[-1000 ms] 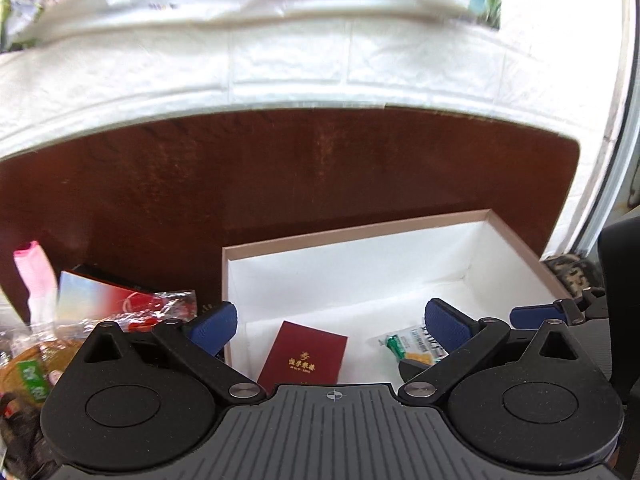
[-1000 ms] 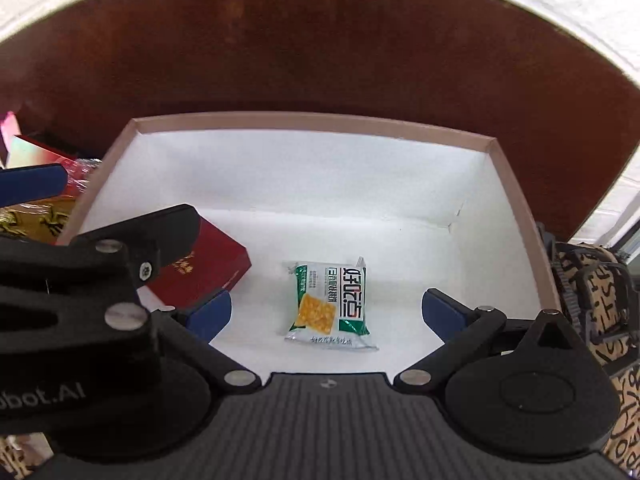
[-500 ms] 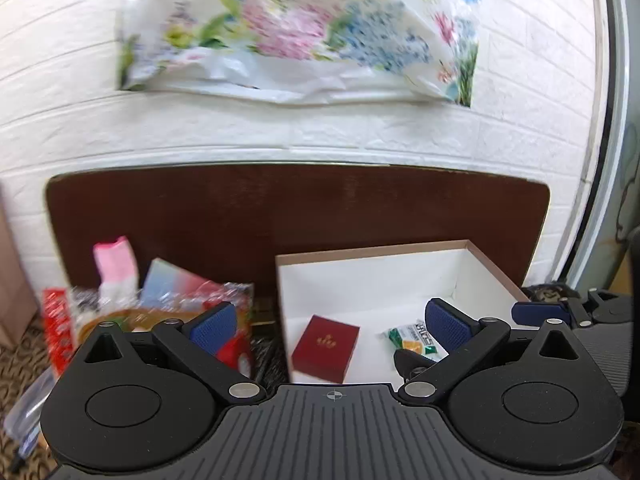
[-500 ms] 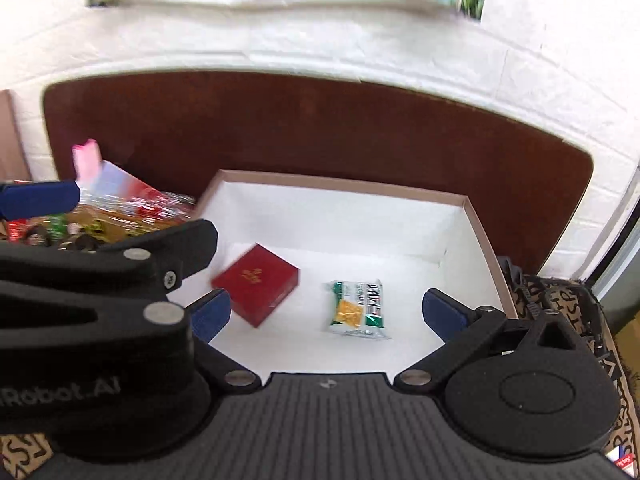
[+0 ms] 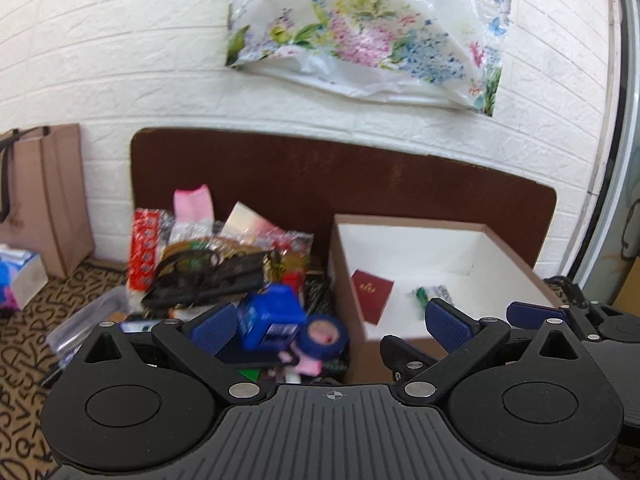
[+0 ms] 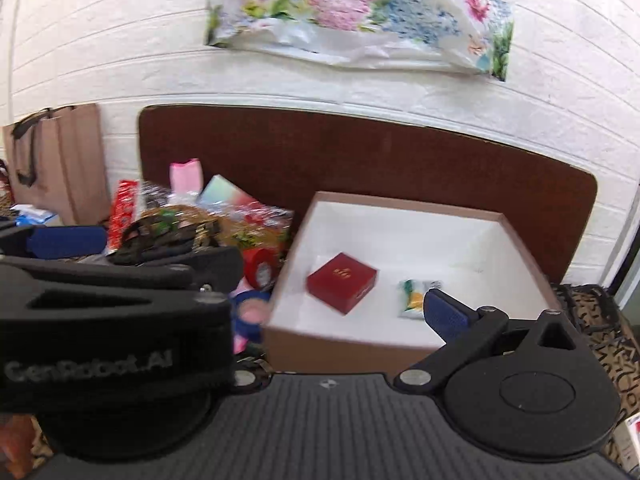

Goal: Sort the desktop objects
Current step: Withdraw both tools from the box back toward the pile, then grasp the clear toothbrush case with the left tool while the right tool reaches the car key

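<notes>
Open white-lined box (image 6: 516,240) with brown outer walls on the right part of the dark brown surface (image 6: 360,152), against the white brick wall (image 5: 120,60). Inside the box, 2 things: a dark red box (image 6: 342,282) with gold lettering lying left of centre, tilted, and a green-and-white snack packet (image 6: 412,300) to its right, apart from it and partly hidden behind a blue finger pad. Left of the box, a heap of desktop clutter: a blue block-shaped item (image 5: 272,316) near the front, a blue tape roll (image 5: 322,336) just beside it and close to the box's left wall, black straps or cables (image 5: 204,276) across the middle of the heap, a red patterned packet (image 5: 146,248) and a pink-topped item (image 5: 192,204) at the far side, shiny wrappers between them. Left gripper (image 5: 332,322) with fingers spread wide and nothing between them, above the near edge of the heap and the box's near left corner. Right gripper (image 5: 560,314) just to the right of it, near the box's near right corner; in its own view only 1 blue finger pad visible, the other hidden behind the left gripper's black body, so impossible to tell how far its fingers are spread. Floral plastic sheet (image 6: 360,12) on the wall above. Brown paper bag (image 5: 48,192) at far left, standing on the letter-patterned cloth (image 5: 24,340).
</notes>
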Demonstrator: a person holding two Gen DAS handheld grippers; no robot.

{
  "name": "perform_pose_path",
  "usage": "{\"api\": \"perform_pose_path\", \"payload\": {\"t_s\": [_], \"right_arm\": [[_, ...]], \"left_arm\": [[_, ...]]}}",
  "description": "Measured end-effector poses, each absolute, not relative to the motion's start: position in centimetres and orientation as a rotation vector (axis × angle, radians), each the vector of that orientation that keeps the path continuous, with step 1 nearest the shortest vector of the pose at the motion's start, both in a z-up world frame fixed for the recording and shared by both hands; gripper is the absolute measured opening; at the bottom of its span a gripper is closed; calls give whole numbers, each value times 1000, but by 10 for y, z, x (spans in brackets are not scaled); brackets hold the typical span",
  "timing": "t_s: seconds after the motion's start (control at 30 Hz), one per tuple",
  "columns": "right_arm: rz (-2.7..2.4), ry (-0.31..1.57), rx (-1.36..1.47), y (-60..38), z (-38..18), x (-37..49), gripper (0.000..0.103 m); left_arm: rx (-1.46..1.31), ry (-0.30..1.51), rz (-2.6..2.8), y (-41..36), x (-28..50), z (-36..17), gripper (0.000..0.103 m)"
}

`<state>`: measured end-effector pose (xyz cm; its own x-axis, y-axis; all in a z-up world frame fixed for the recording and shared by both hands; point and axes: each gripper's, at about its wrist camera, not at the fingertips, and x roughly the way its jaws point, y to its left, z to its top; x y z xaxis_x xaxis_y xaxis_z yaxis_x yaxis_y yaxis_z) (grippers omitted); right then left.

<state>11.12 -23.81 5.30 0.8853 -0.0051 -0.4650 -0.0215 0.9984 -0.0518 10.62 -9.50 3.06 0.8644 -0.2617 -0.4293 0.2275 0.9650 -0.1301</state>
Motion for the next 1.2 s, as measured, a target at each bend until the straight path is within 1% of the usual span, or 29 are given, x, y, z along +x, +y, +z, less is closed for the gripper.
{"api": "perform_pose_path", "payload": {"t_s": [0.23,0.63,0.9,1.1,1.2], "right_arm": [[48,493,-56,-207,30,90,103],[109,556,-13,-172,-12,66,103],[122,591,13,-161,-21,64,103],[140,570,0,-157,-23,65,103],[123,564,-28,-155,-31,66,103]], "left_arm": [[-39,481,-195,-74,80,11,103],[-19,586,-141,-46,59,-28,103],[-24,604,-130,-37,59,-35,103],[-34,587,-147,-22,59,-44,103],[-53,608,-131,-8,64,-56,103]]}}
